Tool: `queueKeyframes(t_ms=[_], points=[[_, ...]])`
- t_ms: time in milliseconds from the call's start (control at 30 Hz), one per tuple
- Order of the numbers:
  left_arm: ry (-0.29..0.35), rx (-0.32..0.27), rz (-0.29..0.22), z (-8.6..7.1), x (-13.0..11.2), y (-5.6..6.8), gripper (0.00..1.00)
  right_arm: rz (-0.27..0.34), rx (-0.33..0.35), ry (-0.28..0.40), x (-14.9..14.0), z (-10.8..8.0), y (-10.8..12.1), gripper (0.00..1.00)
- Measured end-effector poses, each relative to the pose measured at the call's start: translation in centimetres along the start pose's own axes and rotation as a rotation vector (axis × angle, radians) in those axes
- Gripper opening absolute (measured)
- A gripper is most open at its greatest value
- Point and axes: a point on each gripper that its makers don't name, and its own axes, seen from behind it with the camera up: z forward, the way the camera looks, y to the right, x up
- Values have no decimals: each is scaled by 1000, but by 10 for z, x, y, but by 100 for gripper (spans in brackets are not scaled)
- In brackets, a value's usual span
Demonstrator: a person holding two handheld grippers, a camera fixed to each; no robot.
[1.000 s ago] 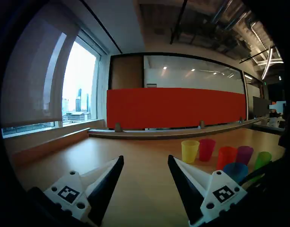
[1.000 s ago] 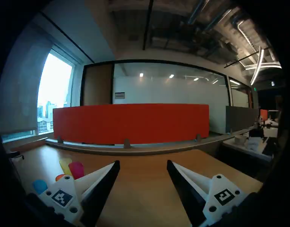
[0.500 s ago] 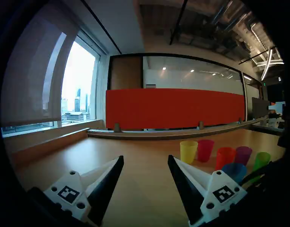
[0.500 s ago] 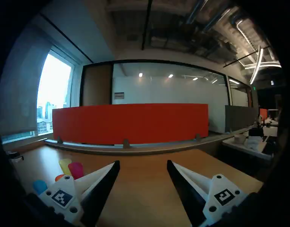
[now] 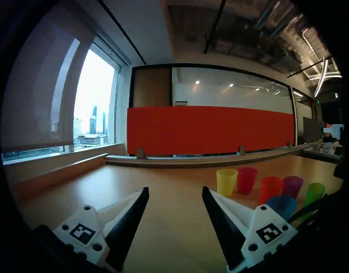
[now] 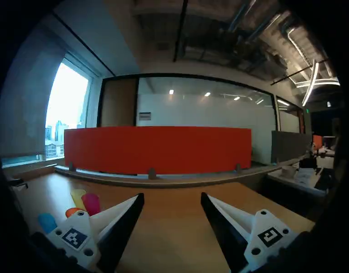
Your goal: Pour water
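On wooden table (image 5: 170,179), coloured cups (image 5: 271,186) clustered — red partition (image 5: 211,129) behind

**Left gripper view.** The camera sits low over the light wooden tabletop (image 5: 174,175). It looks level between the spread fingers of the left gripper (image 5: 175,190) toward the long red partition panel (image 5: 211,129) at the table's far edge. The cluster of coloured plastic cups (image 5: 271,186) stands near, right of centre. The tall bright window (image 5: 92,104) lies at left.

**Right gripper view.** The camera on the right gripper (image 6: 172,195), fingers likewise apart, is equally low and faces the panel squarely. The cups appear at lower left, partly behind one finger.

**Shared field.** Tabletop, panel, window, cups and the glass wall (image 5: 229,86) above the panel.
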Motion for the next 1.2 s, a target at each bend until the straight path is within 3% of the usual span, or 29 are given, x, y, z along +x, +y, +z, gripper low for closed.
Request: queueKeyframes(t_ms=[267,567,867,1200], points=[[0,0,0,0,0,0,86,-36,8,34,-3,1,-7,96],[0,0,1,0,-1,0,86,21,51,92,-12,3,-20,99],[0,0,1,0,-1,0,86,15,51,58,-46,2,-14,99],[0,0,1,0,-1,0,86,10,62,51,-59,-1,-8,99]])
